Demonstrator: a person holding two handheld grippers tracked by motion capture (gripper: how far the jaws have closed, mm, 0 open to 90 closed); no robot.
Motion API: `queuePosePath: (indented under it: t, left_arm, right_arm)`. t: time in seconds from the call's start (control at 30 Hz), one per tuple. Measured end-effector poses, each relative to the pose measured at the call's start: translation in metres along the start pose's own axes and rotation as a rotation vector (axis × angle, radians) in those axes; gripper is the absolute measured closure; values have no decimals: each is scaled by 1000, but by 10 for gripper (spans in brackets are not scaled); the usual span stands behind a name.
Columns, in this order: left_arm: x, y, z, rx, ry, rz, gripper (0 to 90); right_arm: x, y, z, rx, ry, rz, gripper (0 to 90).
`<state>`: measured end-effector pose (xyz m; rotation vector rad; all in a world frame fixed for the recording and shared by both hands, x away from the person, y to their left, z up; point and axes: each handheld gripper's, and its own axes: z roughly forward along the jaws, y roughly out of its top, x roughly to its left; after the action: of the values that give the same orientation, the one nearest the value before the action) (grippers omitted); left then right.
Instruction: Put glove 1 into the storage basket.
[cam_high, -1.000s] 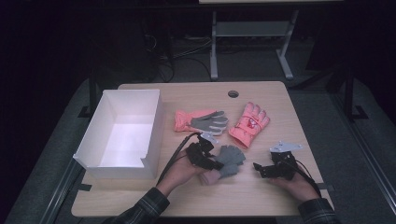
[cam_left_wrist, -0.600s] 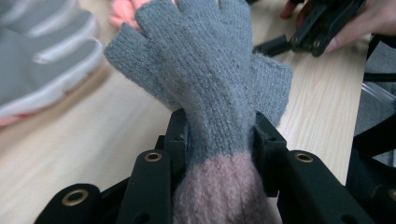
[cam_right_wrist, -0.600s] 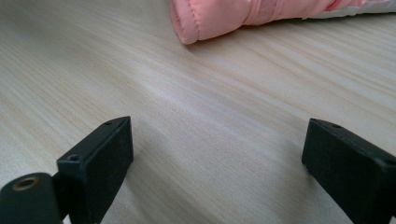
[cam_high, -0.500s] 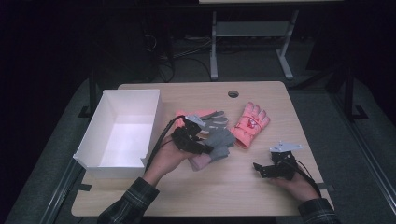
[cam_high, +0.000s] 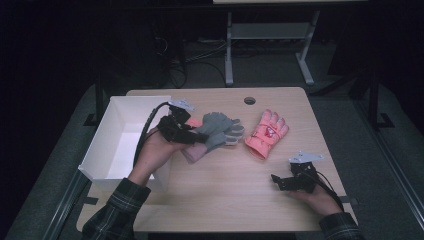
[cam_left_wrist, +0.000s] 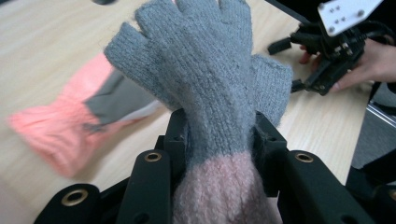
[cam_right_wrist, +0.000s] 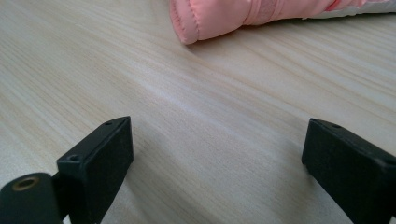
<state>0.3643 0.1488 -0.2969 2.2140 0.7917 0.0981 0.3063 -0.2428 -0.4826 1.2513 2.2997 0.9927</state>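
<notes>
The left gripper (cam_left_wrist: 219, 140) was clamped on the grey-and-pink knit glove (cam_left_wrist: 205, 79), jaws pressed to either side of it just above the pink cuff. The glove's long axis ran straight out from the jaws, grey fingers foremost. In the high view the glove (cam_high: 217, 132) hung lifted over the table (cam_high: 225, 200), just right of the white box (cam_high: 100, 165), with a second knit glove (cam_left_wrist: 60, 126) lying beneath. The box lay to the left of the held glove, on the left hand's side; judged the likely destination. The right gripper (cam_high: 285, 181) rested near the table's front edge, jaws wide apart and empty, the pink padded glove (cam_high: 266, 132) ahead of it.
</notes>
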Motion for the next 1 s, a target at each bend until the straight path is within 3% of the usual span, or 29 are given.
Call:
queuePosePath:
  t: [0.33,0.63,0.83,1.0]
  left_arm:
    - [29,-4,-45,-62,84,-63,646]
    - [61,-25,-79,-97,189,-143,645]
    - [82,-45,-91,-95,263,-184,644]
    - [99,-62,-89,-92,304,-215,640]
  right_arm:
    - [0,0,0,0,0,0,84]
    - [0,0,0,0,0,0,84]
    - [0,0,0,0,-1,0,84]
    - [0,0,0,0,-1,0,84]
